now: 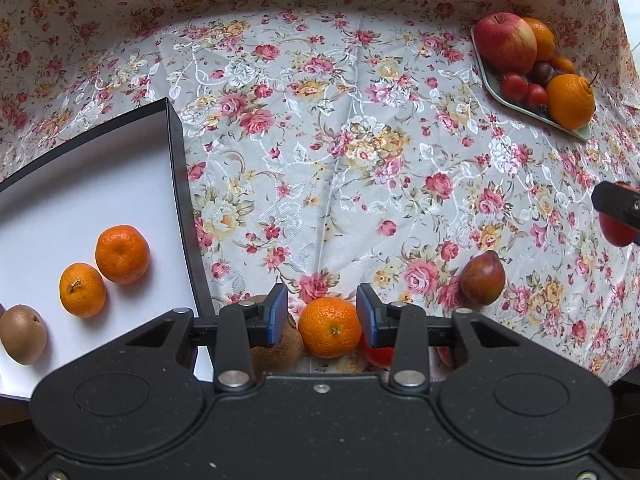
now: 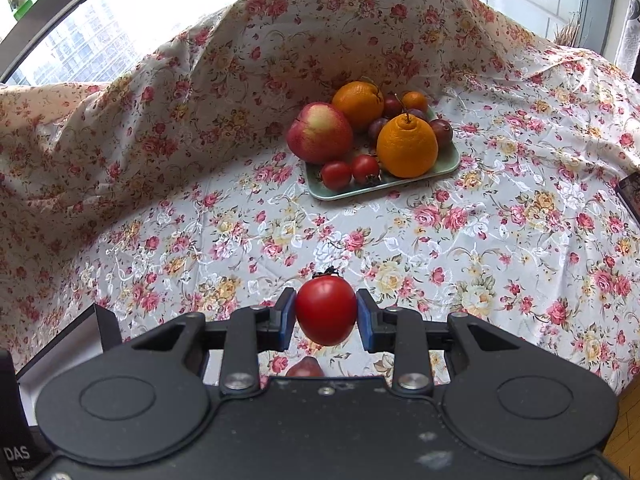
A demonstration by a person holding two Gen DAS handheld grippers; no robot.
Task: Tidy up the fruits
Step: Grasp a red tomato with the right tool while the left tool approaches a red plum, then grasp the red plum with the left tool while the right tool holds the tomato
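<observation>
Currently, a red tomato (image 2: 326, 310) is pinched between the blue pads of the right gripper (image 2: 326, 314) and is held clear of the floral tablecloth (image 2: 500, 240), its stem end turned away from the camera. By contrast, the jaws of the left gripper (image 1: 322, 314) are spread, and a mandarin (image 1: 330, 327) is framed in the gap between them; contact with either pad cannot be made out. A kiwi (image 1: 280, 350) is seen just left of that mandarin, under the left finger, and a reddish pear (image 1: 483, 278) lies to the near right. At the left, two mandarins (image 1: 122, 254) and another kiwi (image 1: 23, 334) are laid out in a black-walled box (image 1: 178, 168) with a white floor. At the far right, a pale green tray (image 2: 446, 166) is loaded with an apple (image 2: 320, 133), oranges, plums and small tomatoes.
</observation>
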